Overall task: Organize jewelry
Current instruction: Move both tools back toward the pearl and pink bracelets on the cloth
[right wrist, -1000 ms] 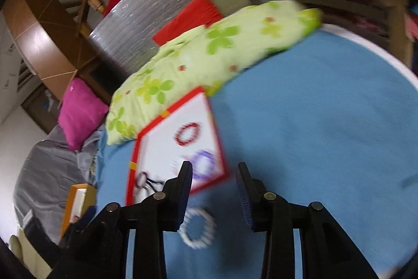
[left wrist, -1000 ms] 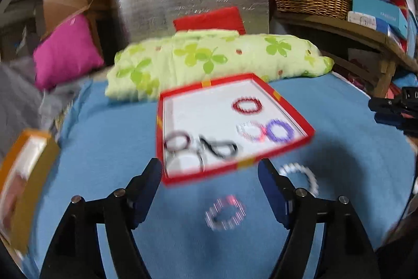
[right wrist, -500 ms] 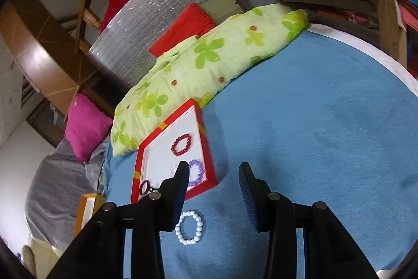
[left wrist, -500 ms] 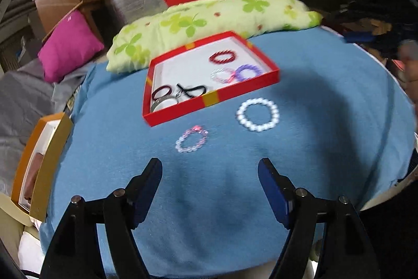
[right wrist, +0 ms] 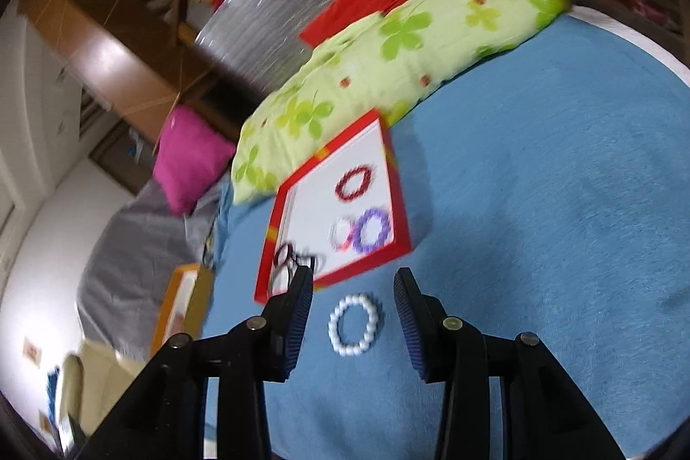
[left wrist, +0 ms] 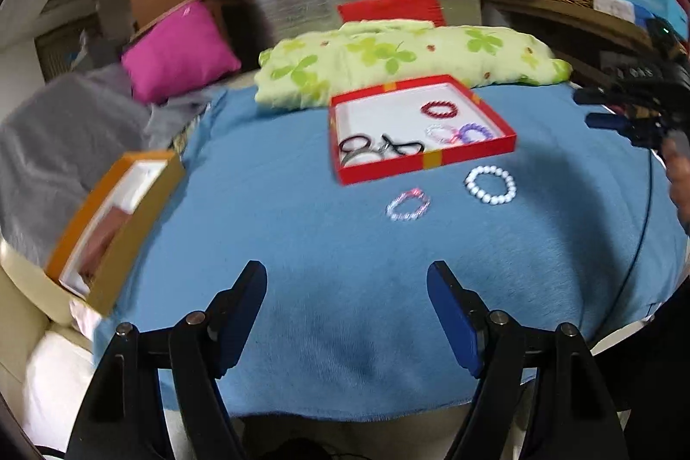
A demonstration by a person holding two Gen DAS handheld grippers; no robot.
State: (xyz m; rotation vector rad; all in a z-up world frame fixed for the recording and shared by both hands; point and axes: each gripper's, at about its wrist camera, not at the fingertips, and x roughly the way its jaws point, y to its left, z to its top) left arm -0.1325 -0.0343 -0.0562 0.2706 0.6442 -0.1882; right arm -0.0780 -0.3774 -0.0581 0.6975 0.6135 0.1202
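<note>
Right gripper [right wrist: 352, 315] hangs half-open and empty over the white bead bracelet [right wrist: 354, 324] — I'd straddle one side of the ring, then close — left gripper [left wrist: 346, 315] wide, empty.

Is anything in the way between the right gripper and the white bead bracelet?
Nothing visible. The white bead bracelet lies alone on the blue cloth, framed by the open right gripper. The red box sits just beyond it, its near wall the only thing the bracelet must clear.

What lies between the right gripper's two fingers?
The white bead bracelet lies on the blue cloth, framed between the right gripper fingers, untouched; the right wrist view shows it.
</note>
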